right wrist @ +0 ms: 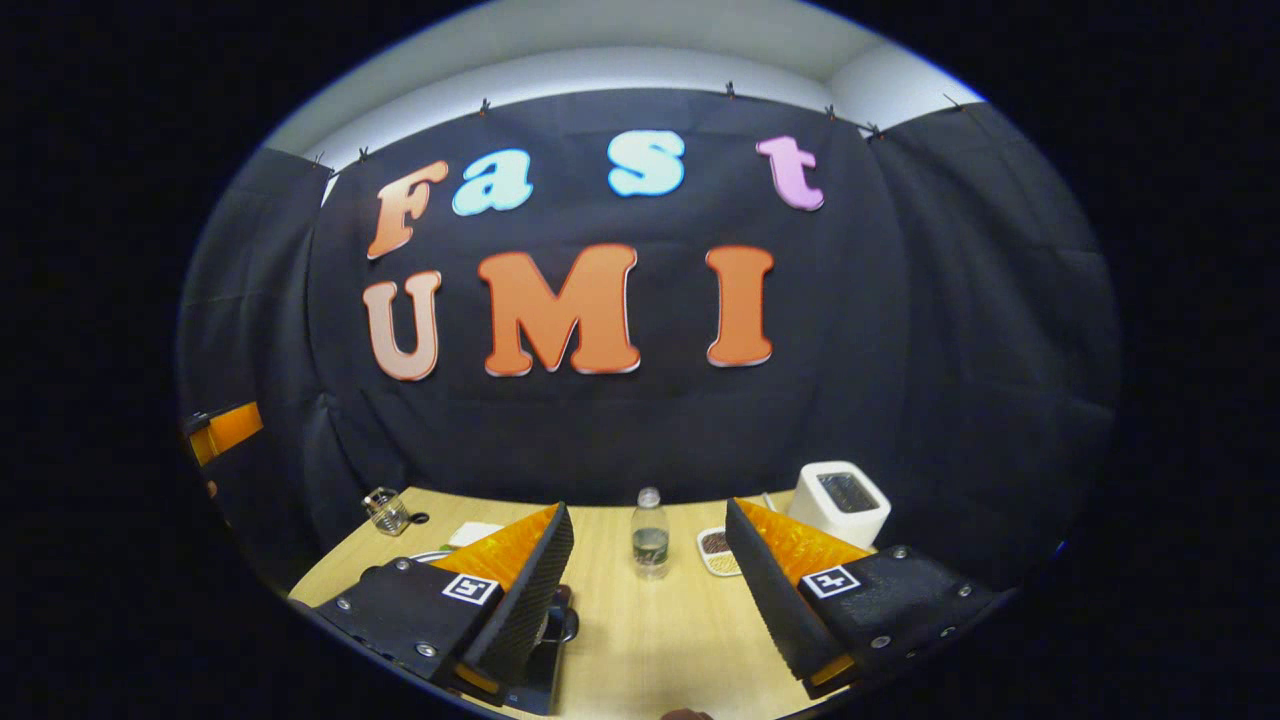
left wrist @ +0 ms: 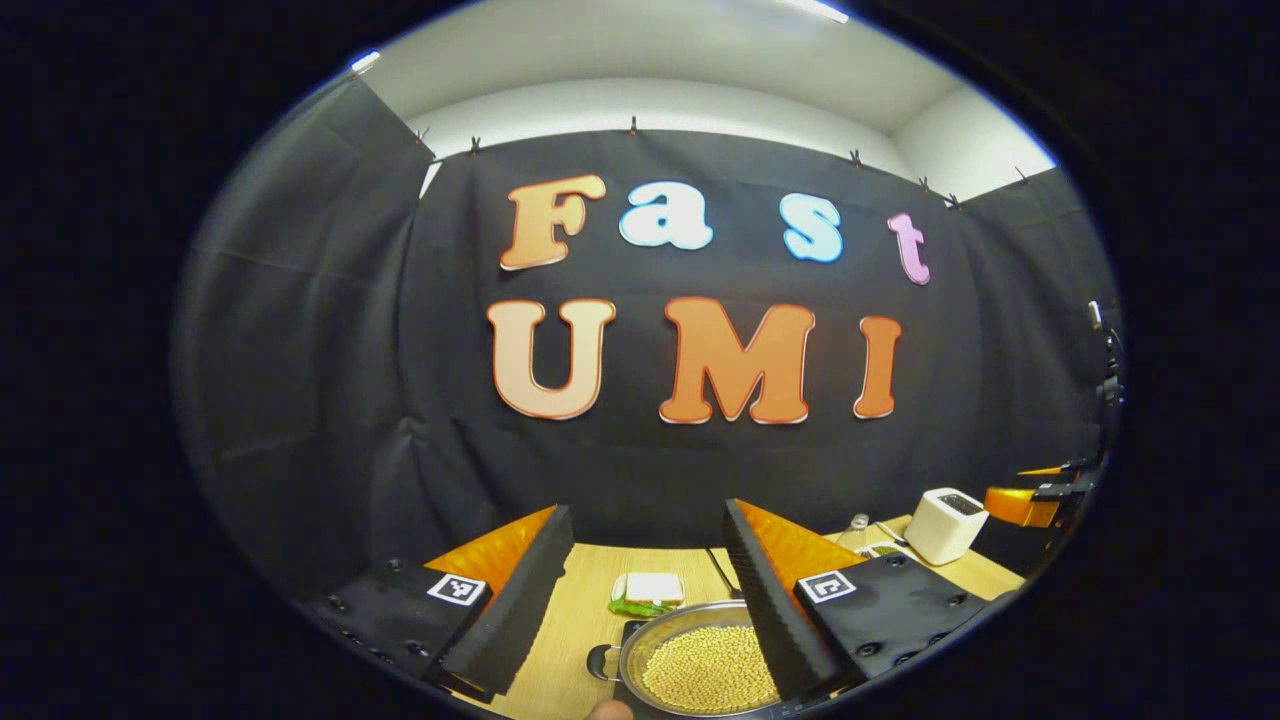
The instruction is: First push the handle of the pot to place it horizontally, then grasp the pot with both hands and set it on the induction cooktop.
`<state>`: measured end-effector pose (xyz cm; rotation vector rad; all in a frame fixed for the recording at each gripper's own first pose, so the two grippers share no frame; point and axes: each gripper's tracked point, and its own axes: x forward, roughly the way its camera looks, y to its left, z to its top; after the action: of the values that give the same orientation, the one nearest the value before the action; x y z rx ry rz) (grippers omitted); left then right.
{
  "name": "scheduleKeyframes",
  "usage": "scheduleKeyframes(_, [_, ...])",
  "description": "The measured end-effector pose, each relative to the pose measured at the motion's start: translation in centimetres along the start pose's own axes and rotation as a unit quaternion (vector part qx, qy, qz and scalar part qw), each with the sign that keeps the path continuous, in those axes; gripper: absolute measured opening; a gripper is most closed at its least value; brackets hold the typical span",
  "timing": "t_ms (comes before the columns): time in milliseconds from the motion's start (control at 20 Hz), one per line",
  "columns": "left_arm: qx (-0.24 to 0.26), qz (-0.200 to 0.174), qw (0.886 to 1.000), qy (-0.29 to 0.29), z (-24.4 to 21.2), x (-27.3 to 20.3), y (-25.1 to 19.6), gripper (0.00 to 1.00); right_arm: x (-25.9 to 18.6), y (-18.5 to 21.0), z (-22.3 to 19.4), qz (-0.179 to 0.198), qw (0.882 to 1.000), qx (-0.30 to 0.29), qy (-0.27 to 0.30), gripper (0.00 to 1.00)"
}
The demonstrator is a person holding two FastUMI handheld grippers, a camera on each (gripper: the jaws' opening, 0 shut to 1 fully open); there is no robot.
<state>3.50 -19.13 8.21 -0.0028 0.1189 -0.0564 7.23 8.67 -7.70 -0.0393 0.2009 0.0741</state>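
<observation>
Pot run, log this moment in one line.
pot: beans inside, on dark cooktop | left gripper: open, above pot | right gripper: open, over table

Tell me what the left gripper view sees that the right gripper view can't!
Left gripper view alone: a pot full of yellow beans, sitting on the dark cooktop, between its open fingers. Right gripper view alone: a water bottle, a small glass jar and a dish of grains. Both share the wooden table and the white toaster.
</observation>
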Motion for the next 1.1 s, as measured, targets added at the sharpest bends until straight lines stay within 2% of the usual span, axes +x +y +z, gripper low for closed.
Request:
scheduleKeyframes(100, [-0.012,0.000,1.000,-0.012,2.9,-1.7,-0.1,0.99,-2.2,-1.8,3.6,-0.001,1.000,0.006,-0.029,0.95])
scheduleKeyframes(300, [-0.001,0.050,0.997,-0.064,8.6,-5.5,3.4,0.99,-6.3,-6.3,7.2,-0.020,0.997,-0.001,-0.069,0.94])
scheduleKeyframes(450, [-0.016,0.063,0.995,-0.071,9.5,-7.7,4.5,0.99,-7.7,-8.8,8.6,-0.041,0.995,-0.005,-0.089,0.94])
scheduleKeyframes(700, [-0.025,0.083,0.995,-0.058,8.4,-9.3,4.8,0.99,-9.0,-10.0,7.7,-0.032,0.996,0.002,-0.088,0.95])
scheduleKeyframes(1100, [-0.013,0.039,0.995,-0.094,10.2,-12.6,0.5,0.97,-9.4,-10.1,6.5,-0.011,0.997,0.005,-0.073,0.94])
